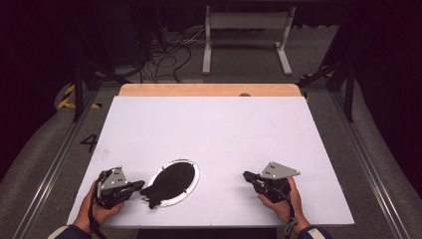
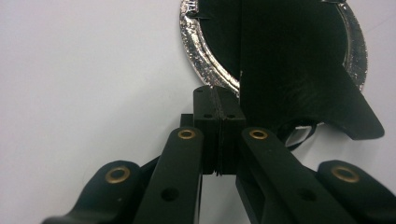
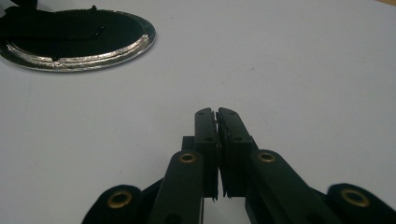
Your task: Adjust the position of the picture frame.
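A round silver-rimmed plate [image 1: 196, 176] lies near the front of the white table [image 1: 209, 124], and a black cloth piece [image 1: 171, 181] covers it, its corner hanging over the plate's near-left rim. My left gripper [image 1: 141, 185] rests just left of that corner, jaws shut with nothing visible between them. In the left gripper view its tips [image 2: 218, 95] sit at the plate rim [image 2: 198, 51], beside the cloth [image 2: 289, 60]. My right gripper [image 1: 246, 175] lies to the right of the plate, shut and empty. Its tips [image 3: 216, 113] point over bare table, with the plate [image 3: 93, 58] and cloth [image 3: 70, 28] far left.
A wooden strip [image 1: 209, 89] runs along the table's far edge. Beyond it on the floor stand a white frame [image 1: 246, 22] and loose cables [image 1: 164, 55]. Metal rails flank the table on both sides.
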Demonstrator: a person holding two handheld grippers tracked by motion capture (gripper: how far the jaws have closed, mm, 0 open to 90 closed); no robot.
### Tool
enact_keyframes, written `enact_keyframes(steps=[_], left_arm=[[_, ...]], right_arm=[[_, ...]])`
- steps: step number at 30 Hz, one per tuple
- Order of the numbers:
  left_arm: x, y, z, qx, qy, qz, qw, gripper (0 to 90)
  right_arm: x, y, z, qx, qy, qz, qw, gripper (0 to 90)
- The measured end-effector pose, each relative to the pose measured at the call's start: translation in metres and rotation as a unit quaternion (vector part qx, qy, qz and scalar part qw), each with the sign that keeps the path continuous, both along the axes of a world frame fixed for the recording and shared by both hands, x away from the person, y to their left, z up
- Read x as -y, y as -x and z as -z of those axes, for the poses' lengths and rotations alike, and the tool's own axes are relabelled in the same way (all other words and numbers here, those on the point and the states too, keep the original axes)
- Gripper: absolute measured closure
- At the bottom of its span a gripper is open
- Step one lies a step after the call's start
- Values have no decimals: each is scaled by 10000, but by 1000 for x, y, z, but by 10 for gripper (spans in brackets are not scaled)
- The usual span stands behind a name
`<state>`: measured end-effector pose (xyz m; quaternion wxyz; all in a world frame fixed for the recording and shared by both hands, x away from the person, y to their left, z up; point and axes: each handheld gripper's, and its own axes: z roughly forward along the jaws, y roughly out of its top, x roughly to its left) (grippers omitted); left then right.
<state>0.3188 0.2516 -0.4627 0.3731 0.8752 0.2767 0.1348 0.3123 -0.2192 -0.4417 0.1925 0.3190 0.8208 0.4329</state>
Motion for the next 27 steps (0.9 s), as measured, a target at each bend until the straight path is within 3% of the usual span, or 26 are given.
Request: enact_keyframes(steps=[4, 7, 14, 19, 27], left_arm=[[3, -6, 0, 13, -99, 92, 9999, 892], [5, -7, 3, -106, -161, 253, 9995, 896], [6, -8, 5, -164, -46, 373, 9992, 896], [9, -12, 6, -214, 66, 321, 9992, 898], [15, -8, 6, -211, 55, 428, 9988, 899]], right_arm=[[-3, 0, 2, -38, 70, -38, 10000, 872], [0, 2, 3, -70, 71, -15, 9999, 884], [5, 4, 2, -37, 98, 39, 9999, 883], [5, 3, 4, -70, 156, 85, 9998, 890], [6, 4, 8, -168, 216, 59, 9996, 892]])
